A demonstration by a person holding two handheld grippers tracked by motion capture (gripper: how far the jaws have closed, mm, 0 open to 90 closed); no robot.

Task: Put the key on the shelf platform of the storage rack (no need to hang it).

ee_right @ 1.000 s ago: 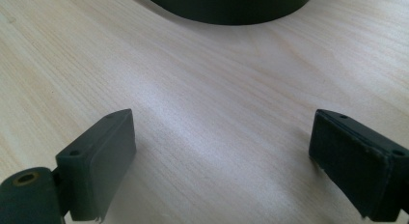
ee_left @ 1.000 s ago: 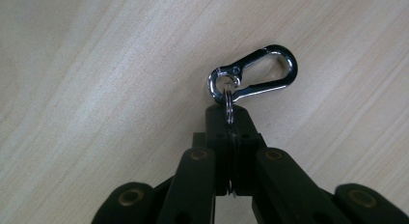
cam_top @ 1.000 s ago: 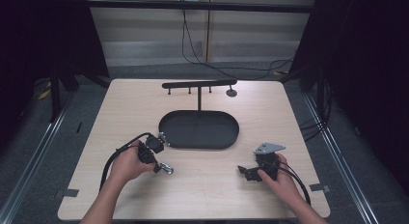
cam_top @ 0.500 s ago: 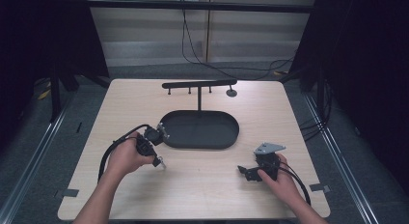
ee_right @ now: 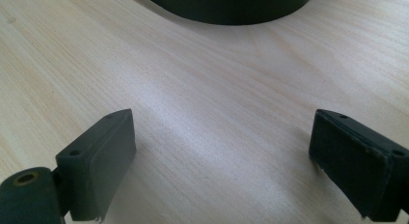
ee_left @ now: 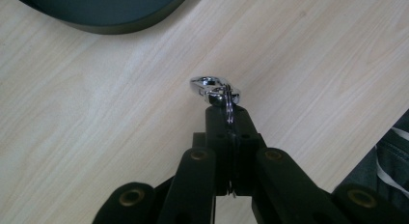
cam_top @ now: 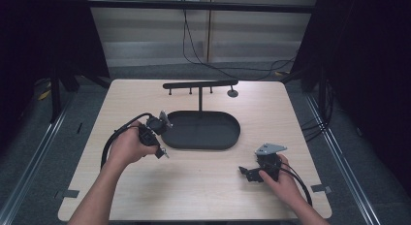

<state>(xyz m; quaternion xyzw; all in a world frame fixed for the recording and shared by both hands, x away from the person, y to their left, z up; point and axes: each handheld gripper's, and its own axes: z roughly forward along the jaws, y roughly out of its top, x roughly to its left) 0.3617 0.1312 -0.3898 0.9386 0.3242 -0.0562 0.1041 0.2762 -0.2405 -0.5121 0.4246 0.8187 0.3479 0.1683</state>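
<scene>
Left gripper (ee_left: 230, 119) clamped on a metal key ring clasp (ee_left: 214, 91), held above the wooden table (cam_top: 203, 186) beside the black oval tray (cam_top: 201, 130), right gripper (ee_right: 219, 161) rested on the table with jaws spread wide, nothing between them.

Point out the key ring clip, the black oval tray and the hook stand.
Key ring clip (ee_left: 211, 86), left gripper view, on its shiny metal snap hook.
Black oval tray (cam_top: 228, 143), high view, on its near rim.
Hook stand (cam_top: 199, 84), high view, on its horizontal bar.
</scene>
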